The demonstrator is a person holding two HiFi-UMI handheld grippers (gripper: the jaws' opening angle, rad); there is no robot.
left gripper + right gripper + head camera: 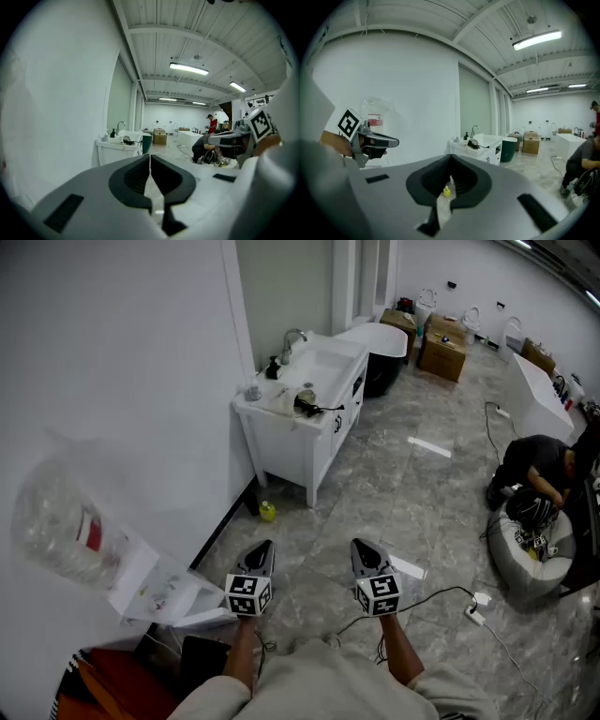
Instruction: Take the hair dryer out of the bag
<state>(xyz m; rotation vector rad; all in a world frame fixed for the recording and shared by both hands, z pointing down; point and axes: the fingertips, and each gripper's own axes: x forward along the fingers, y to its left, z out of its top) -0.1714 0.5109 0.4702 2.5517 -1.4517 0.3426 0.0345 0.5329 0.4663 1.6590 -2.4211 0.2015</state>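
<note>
A black hair dryer [307, 404] with its cord lies on top of a white sink cabinet [314, 451] far ahead, next to a pale crumpled bag [282, 402]. It shows small in the left gripper view [127, 140] and the right gripper view [474, 144]. My left gripper [266, 549] and right gripper [362, 547] hover side by side over the floor, well short of the cabinet. Both are shut and hold nothing, as their own views show [150, 157] [451, 159].
A white wall runs along the left, with a clear plastic bag [54, 521] and a white carton [159, 592] against it. A yellow bottle [267, 511] stands by the cabinet's foot. Cables [459, 601] cross the floor at right, where a person [539, 474] crouches. Cardboard boxes [442, 354] stand further back.
</note>
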